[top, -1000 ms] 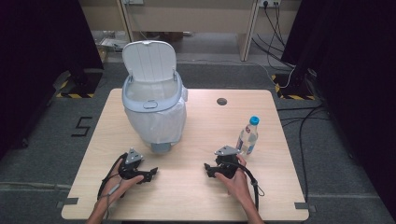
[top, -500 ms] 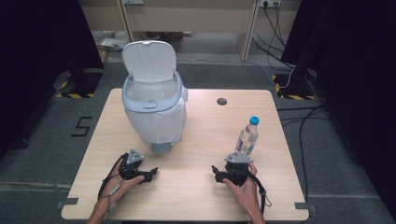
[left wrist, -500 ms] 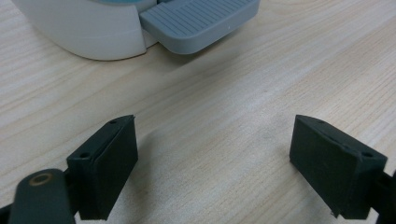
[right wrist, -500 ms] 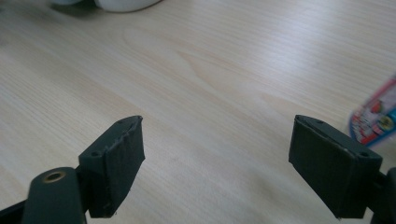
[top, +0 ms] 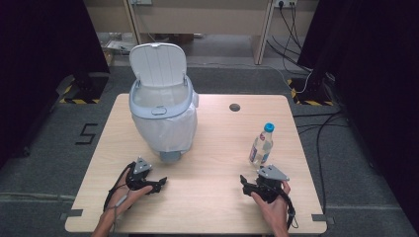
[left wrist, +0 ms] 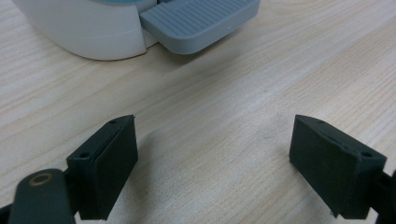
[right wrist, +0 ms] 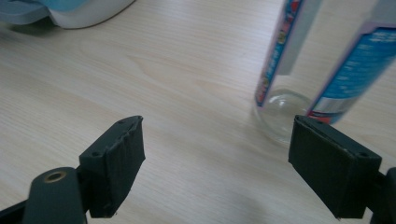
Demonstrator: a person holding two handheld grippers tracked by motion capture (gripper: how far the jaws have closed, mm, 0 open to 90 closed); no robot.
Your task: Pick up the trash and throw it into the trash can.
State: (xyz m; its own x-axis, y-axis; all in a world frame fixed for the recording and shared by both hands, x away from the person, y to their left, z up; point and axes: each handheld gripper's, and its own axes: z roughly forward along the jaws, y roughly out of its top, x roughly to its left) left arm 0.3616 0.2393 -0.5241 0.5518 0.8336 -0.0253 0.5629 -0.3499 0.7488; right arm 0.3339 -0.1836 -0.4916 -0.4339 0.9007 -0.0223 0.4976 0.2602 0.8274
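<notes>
Just in front of the clear plastic bottle with a blue cap (top: 261,143), which stands on the pale wooden bench (top: 212,148) right of the open white pedal bin (top: 162,111), the right tool (top: 250,184) has edged closer, jaws wide and empty, ready to grasp; the left tool (top: 157,183) rests open.

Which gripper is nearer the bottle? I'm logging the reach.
The right gripper: the bottle stands just beyond it, while the left gripper sits by the bin.

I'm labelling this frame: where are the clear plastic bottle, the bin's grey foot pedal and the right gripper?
Clear plastic bottle with blue cap (top: 260,147): high view, label.
Grey ribbed foot pedal (left wrist: 198,21): left gripper view, tread.
Right gripper (top: 245,182): high view, between its jaws.
</notes>
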